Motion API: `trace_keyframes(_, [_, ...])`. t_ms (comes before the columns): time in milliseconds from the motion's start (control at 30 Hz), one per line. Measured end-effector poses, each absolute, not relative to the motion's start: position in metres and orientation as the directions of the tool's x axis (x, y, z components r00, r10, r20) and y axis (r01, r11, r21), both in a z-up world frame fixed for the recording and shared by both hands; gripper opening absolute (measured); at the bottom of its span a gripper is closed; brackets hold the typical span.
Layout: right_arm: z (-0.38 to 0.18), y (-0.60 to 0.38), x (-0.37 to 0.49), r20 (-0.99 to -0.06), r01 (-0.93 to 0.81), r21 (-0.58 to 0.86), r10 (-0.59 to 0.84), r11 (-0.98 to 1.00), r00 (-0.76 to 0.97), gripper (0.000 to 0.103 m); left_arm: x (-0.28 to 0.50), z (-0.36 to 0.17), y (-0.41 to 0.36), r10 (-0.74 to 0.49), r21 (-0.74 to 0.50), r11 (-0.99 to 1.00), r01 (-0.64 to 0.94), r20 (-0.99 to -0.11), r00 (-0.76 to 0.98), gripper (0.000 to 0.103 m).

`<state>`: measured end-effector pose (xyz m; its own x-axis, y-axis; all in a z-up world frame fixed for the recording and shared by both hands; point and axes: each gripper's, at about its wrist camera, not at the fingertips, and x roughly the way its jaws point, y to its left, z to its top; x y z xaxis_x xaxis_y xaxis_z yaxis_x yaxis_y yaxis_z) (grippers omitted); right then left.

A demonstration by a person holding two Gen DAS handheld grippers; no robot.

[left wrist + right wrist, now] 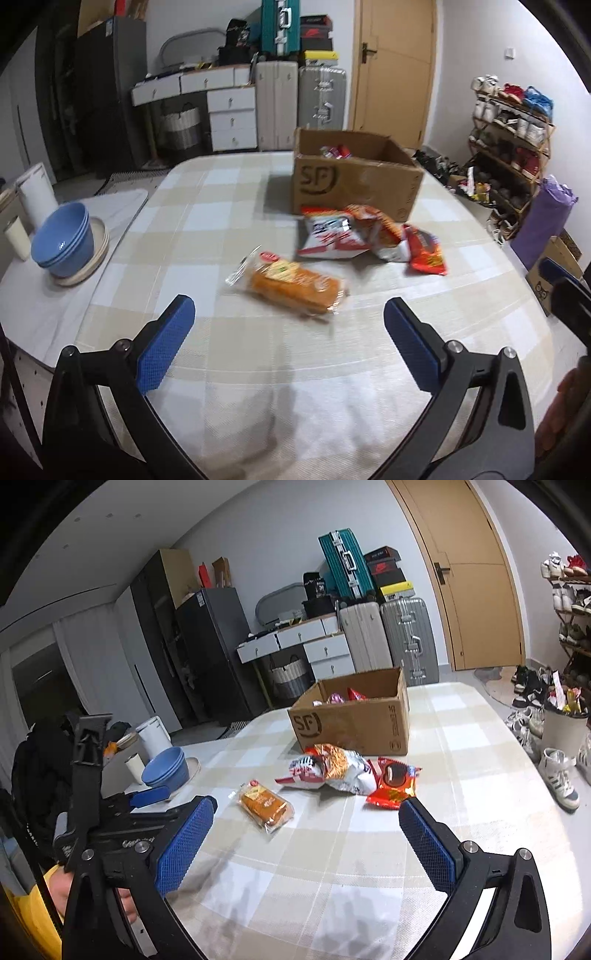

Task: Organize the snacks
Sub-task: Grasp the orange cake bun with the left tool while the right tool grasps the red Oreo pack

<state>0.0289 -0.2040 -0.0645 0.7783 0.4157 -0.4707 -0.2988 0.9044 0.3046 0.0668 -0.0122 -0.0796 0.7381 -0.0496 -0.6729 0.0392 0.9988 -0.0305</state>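
Bowls (61,242) sit left of bread (291,286), box (354,181) beyond.

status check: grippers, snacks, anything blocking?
Left gripper and right gripper open, empty. Bread pack, chip bags, red packet loose before cardboard box. Nothing blocking.

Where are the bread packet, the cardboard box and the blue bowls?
bread packet (293,284), left wrist view, middle of the loaf
cardboard box (354,184), left wrist view, front wall
blue bowls (164,770), right wrist view, outer side of the stack
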Motion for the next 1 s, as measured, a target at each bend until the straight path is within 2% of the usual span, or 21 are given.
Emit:
trace_keyframes(267, [-0.09, -0.211, 0.05, -0.506, -0.282, 0.346, 0.431, 0.895, 0.747, 0.102, 0.116, -0.126, 0.005, -0.083, -0.093, 0.996, 0.019, -0.756, 0.649, 0.102])
trace_keyframes(333, [-0.095, -0.212, 0.054, -0.511, -0.276, 0.358, 0.434, 0.892, 0.741, 0.102, 0.132, -0.136, 0.008, -0.064, -0.1, 0.995, -0.024, -0.788, 0.613, 0.102])
trace_keyframes(567, [-0.106, -0.221, 0.066, -0.517, -0.267, 0.38, 0.443, 0.886, 0.733, 0.102, 0.188, -0.169, 0.02, -0.139, -0.253, 0.951, -0.18, -0.864, 0.484, 0.102])
trace_keyframes(833, [-0.116, -0.234, 0.074, -0.525, -0.246, 0.417, 0.453, 0.875, 0.72, 0.102, 0.219, -0.178, 0.005, -0.071, -0.187, 0.962, -0.2, -0.877, 0.475, 0.101])
trace_keyframes(1000, [-0.119, -0.237, 0.075, -0.528, -0.241, 0.433, 0.461, 0.869, 0.714, 0.102, 0.22, -0.18, 0.007, -0.112, -0.224, 0.957, -0.182, -0.869, 0.481, 0.088])
